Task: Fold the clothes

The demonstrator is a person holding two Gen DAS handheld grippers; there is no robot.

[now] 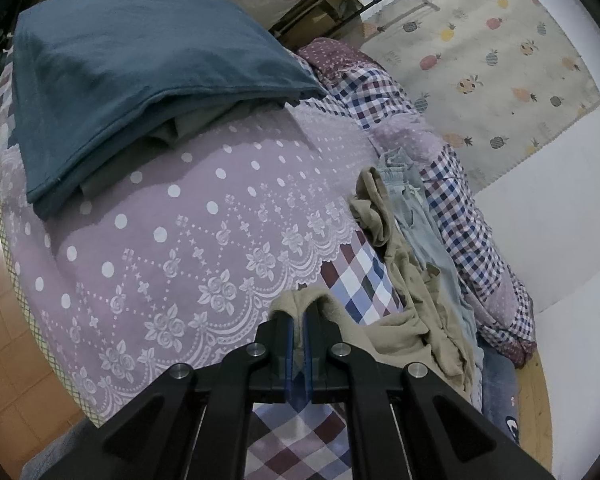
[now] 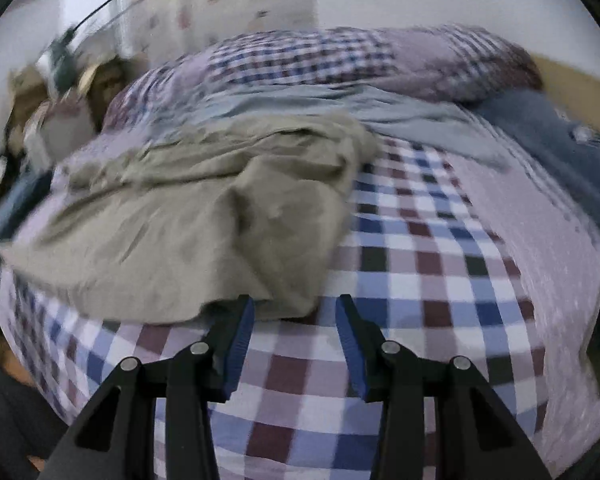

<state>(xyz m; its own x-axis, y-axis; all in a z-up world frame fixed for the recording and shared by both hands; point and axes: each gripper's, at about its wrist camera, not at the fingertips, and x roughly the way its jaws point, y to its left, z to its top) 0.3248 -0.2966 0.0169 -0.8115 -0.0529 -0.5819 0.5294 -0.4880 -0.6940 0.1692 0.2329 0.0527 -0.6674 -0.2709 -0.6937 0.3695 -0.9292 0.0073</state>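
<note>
Clamped between the pads of the left tool (image 1: 299, 320): a fold of the khaki garment (image 1: 416, 300), fingers drawn together on the cloth at 6 o'clock in the left wrist view. Trailing from that pinch toward 2 o'clock, long axis running up along the right edge of the bed (image 1: 204, 264), the rest of the garment crumpled and unfolded. Lying just beside it at 3 o'clock, partly underneath: one pale blue garment (image 1: 410, 200), also unfolded. Resting well apart at 10 o'clock: a folded stack, one teal piece (image 1: 132, 76) on top of one grey-green piece (image 1: 180, 128).

Right tool (image 2: 295, 304) standing apart, nothing between its pads, low over the checked bedcover (image 2: 412, 264). Khaki garment (image 2: 204, 216) heaped just ahead from 10 to 12 o'clock, its near hem touching or nearly touching the left finger; blur too heavy to tell which. Free edge nearer the right tool than anything else, so probably next: closing on that hem to spread the cloth between both tools.

Count: two tools, one gripping and one free; two loose garments; two folded pieces stacked. Judged early for this garment: gripped at one point only, not yet laid flat. Risk: bunched layers being taken together at the hem.
</note>
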